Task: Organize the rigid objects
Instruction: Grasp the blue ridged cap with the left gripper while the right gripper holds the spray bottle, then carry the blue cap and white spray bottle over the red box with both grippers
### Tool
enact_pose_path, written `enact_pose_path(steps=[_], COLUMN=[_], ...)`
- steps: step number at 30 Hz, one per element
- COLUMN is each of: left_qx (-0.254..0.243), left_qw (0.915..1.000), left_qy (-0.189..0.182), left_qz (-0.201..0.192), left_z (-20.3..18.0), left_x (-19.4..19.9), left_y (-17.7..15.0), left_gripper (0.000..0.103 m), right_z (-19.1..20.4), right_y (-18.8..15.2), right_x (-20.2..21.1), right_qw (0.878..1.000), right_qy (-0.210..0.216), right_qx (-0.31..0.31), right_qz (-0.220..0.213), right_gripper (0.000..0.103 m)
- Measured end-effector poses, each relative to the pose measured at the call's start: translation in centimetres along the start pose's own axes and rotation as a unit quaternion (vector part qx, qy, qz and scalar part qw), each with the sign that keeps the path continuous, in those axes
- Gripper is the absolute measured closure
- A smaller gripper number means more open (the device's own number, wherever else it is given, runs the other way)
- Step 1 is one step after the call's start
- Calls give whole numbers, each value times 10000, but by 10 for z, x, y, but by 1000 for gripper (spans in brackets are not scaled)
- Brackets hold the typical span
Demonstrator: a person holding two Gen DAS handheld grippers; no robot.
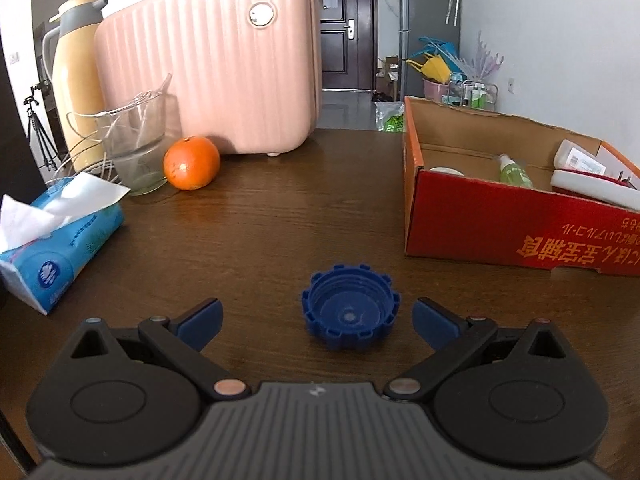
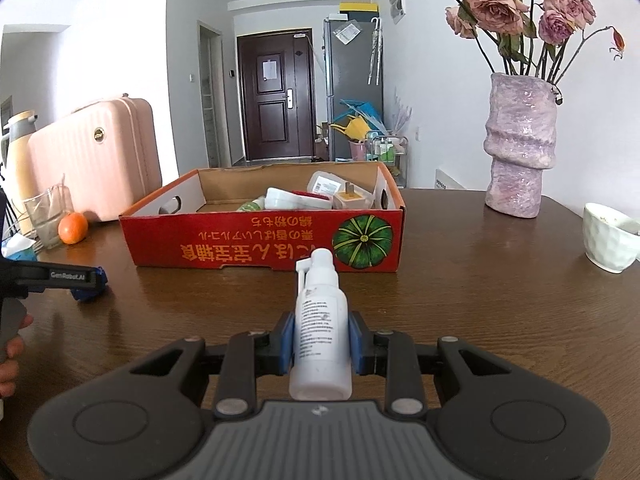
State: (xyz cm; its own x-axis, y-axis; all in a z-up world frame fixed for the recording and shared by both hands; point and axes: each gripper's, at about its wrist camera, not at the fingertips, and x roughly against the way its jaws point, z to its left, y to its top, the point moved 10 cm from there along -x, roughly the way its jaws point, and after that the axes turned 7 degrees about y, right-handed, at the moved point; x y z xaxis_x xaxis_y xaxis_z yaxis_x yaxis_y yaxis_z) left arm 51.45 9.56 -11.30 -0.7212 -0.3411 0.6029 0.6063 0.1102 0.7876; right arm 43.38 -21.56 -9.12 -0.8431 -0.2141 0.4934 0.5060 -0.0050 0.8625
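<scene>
Ridged cap and smooth bottle over grained wood
Left gripper [image 1: 318, 318] jaws apart, flanking the notched blue plastic cap [image 1: 351, 306] on the tabletop [image 1: 280, 220]; right gripper [image 2: 321, 340] jaws clamp a white cylindrical bottle [image 2: 320, 328] before the cardboard box [image 2: 262, 244].

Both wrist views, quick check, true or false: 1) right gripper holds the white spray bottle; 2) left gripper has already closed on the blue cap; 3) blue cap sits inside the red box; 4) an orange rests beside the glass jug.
1) True: the right gripper is shut on the white spray bottle.
2) False: the left gripper is open, with the blue cap between its fingers, untouched.
3) False: it lies on the table, outside the red box.
4) True: the orange is beside the glass jug.
</scene>
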Motion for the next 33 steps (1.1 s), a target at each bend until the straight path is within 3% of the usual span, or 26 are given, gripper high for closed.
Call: enact_pose_path(steps=[2,4,6,23,33], left_qx=[-21,-45,-99,-41,165], left_qw=[10000,9999,9997,9998,9985], left_qy=[-74,-152,-212,-91,-96], left_qz=[8,61,90,-189,-520], left_z=[-1,-3,-5,4,12], left_x=[-1,-2,-3,14,46], left_y=[1,-1,-2,-2,-1], left_gripper=[14,36,47,48,48], right_z=[0,1,2,4,7], right_y=[-1,-1,-1,-1,2], right_x=[-1,-1,0,9,16], right_qw=[10000,10000,10000,9999,9996], right_qy=[-22,-33,-33,4,109], right_qx=[-19,-28,-26,-17,-8], right_qz=[4,2,-16,-152,-246], right_gripper=[76,76,76,76,76])
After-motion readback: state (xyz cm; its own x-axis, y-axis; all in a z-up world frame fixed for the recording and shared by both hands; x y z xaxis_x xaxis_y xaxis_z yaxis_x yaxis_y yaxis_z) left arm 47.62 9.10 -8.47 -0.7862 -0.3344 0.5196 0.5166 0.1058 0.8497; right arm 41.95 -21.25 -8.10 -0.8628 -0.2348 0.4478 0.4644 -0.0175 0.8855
